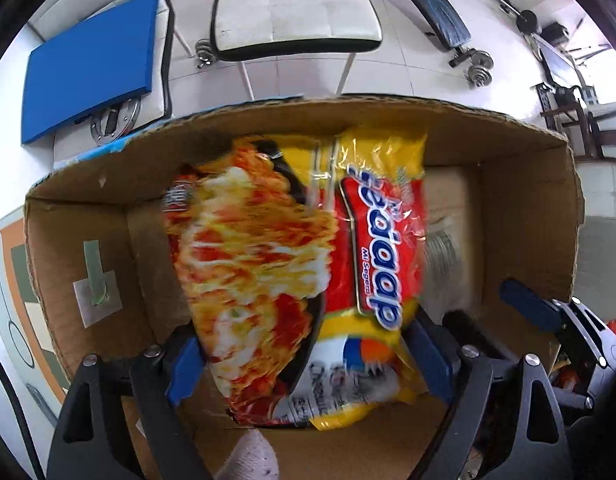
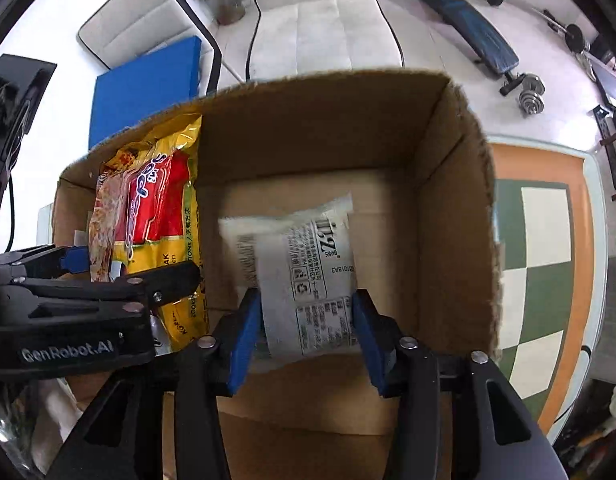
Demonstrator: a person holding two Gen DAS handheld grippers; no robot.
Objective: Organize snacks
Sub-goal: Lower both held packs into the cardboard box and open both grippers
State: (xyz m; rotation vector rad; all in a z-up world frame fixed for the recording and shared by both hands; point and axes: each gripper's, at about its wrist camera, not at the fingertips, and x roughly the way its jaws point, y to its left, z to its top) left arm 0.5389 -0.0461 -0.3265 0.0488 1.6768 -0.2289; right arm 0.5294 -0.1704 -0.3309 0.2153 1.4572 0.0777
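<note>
An open cardboard box (image 1: 524,216) lies below both grippers. My left gripper (image 1: 303,364) points down into it with two noodle packets between its blue pads: an orange-red one (image 1: 247,260) and a yellow-red one (image 1: 372,240). Both are blurred and stand loose, so the jaws are open. My right gripper (image 2: 305,336) hangs over the box's (image 2: 448,208) right half. A white packet (image 2: 308,264) sits between its blue pads, also blurred and not pinched. The noodle packets (image 2: 155,208) and the left gripper (image 2: 119,280) show at the left of the right wrist view.
The box stands on a table with an orange, green and cream checked top (image 2: 544,240). Beyond it on the white tiled floor are white chairs (image 1: 295,4), a blue cushion (image 1: 91,64), a weight bench (image 2: 460,16) and dumbbells (image 1: 478,66).
</note>
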